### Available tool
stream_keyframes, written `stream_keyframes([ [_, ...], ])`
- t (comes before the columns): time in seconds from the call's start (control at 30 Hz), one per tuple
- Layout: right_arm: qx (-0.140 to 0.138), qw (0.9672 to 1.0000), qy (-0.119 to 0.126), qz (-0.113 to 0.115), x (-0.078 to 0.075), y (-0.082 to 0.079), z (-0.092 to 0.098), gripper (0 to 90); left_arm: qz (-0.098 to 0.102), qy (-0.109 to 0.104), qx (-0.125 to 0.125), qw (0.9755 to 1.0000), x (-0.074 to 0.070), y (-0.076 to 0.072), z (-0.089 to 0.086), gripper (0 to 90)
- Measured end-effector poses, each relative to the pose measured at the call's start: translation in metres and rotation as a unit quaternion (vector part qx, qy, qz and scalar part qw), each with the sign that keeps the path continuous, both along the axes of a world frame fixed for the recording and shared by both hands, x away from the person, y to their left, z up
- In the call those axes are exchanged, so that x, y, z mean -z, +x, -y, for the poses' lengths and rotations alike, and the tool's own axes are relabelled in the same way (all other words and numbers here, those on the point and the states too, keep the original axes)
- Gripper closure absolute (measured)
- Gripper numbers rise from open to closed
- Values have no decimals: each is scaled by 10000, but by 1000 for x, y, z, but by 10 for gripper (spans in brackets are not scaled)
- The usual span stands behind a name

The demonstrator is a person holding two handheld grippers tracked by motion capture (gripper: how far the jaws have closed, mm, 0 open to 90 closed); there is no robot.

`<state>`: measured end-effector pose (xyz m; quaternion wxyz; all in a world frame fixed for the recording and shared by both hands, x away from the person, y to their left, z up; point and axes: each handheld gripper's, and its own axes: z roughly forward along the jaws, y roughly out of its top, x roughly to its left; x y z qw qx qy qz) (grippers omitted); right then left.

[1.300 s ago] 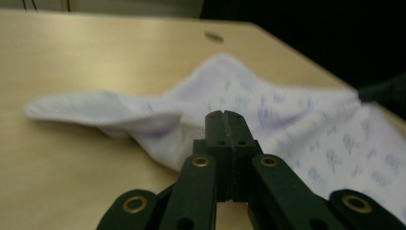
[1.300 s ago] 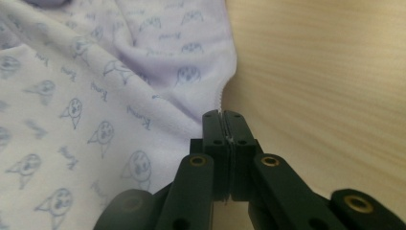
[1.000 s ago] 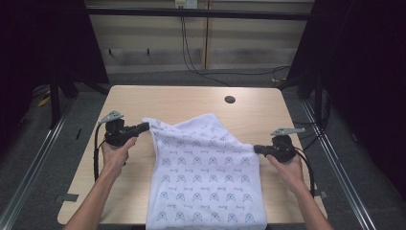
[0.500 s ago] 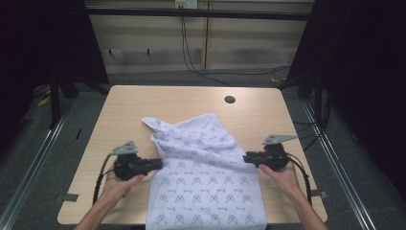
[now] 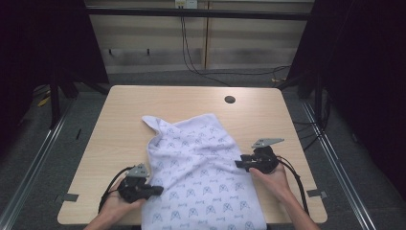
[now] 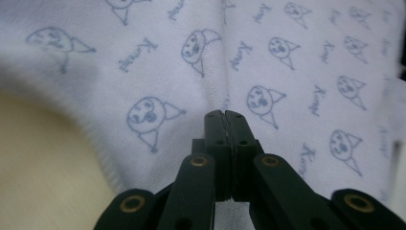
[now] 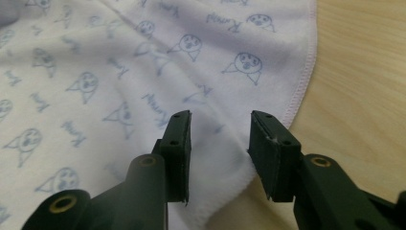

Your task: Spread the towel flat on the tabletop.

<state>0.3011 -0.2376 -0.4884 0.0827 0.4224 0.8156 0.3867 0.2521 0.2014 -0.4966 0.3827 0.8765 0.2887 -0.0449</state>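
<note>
Wooden table, grey floor

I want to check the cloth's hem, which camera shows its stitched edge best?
The right gripper view: the towel's stitched hem runs sharp against the table. The left gripper view shows a blurred edge; the high view shows only the outline.

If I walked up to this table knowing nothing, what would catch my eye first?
Most likely the white cloth with small blue cartoon faces, spread over the near middle of the wooden table and hanging off its front edge. Next, the two black hand-held grippers at its sides: the left gripper with jaws shut at the cloth's near left edge, the right gripper with jaws just opening, parted over its right hem.
</note>
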Motion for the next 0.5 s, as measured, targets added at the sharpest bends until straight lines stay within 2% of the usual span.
stream_keyframes([
  [0.03,-32,10000,-10,24,0,-1,-2,600,-49,1,8,10000,-1,-7,-5,895],
  [0.1,-41,10000,-85,3,1,1,-7,609,-83,-215,44,9997,-5,-15,-12,885],
  [0.17,-13,9997,-224,-7,4,7,-13,612,105,-573,70,9983,-13,-14,-16,833],
  [0.23,22,9998,-217,-7,8,17,-18,606,416,-720,-149,9964,-22,1,-16,799],
  [0.27,52,9997,-226,26,8,21,-22,594,431,-725,-268,9961,-23,10,-16,772],
  [0.3,58,9996,-273,58,9,24,-24,585,492,-729,-469,9950,-22,25,-14,772],
  [0.33,51,9992,-396,55,11,29,-27,588,543,-713,-579,9943,-20,34,-14,771],
  [0.4,121,9995,-288,58,12,34,-28,601,459,-597,-889,9932,-12,61,-12,757],
  [0.43,123,9993,-335,88,12,35,-28,663,501,-484,-1024,9923,-9,69,-11,746],
  [0.47,72,9985,-513,200,12,34,-29,715,514,-478,-1172,9906,-5,76,-11,739],
  [0.5,-3,9979,-606,212,11,32,-28,784,451,-503,-1288,9894,-1,81,-11,735],
])
